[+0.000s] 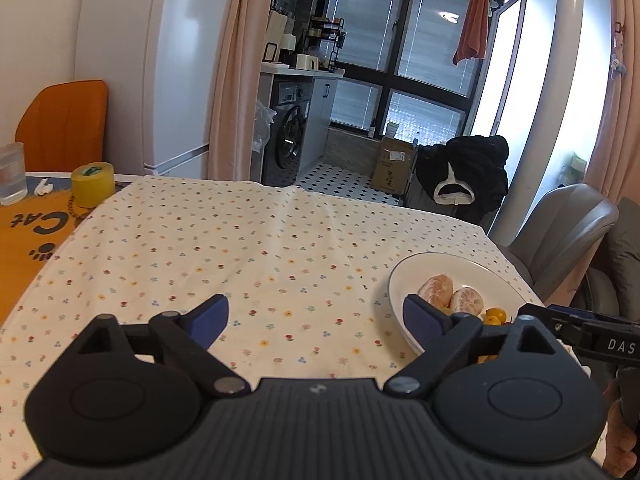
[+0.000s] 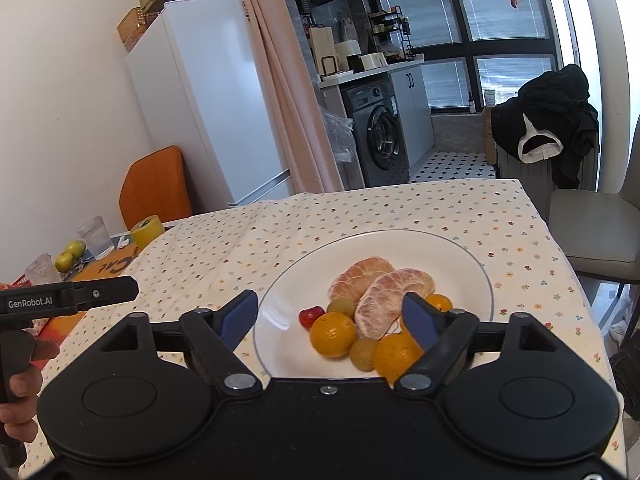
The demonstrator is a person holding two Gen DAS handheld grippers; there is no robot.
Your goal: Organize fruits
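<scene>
From the left wrist view, the left gripper's [image 1: 316, 318] own right finger [image 1: 420, 318] is covering the near rim of the white plate [image 1: 400, 280] and most of the small orange fruits [image 1: 494, 316], so their number is not showing there. In the right wrist view, the right gripper's [image 2: 328, 316] right finger [image 2: 418, 320] is hiding part of the nearest orange [image 2: 394, 354], and its black body is cutting off the plate's front edge. The hand [image 2: 20, 392] at the left border is running out of the picture.
</scene>
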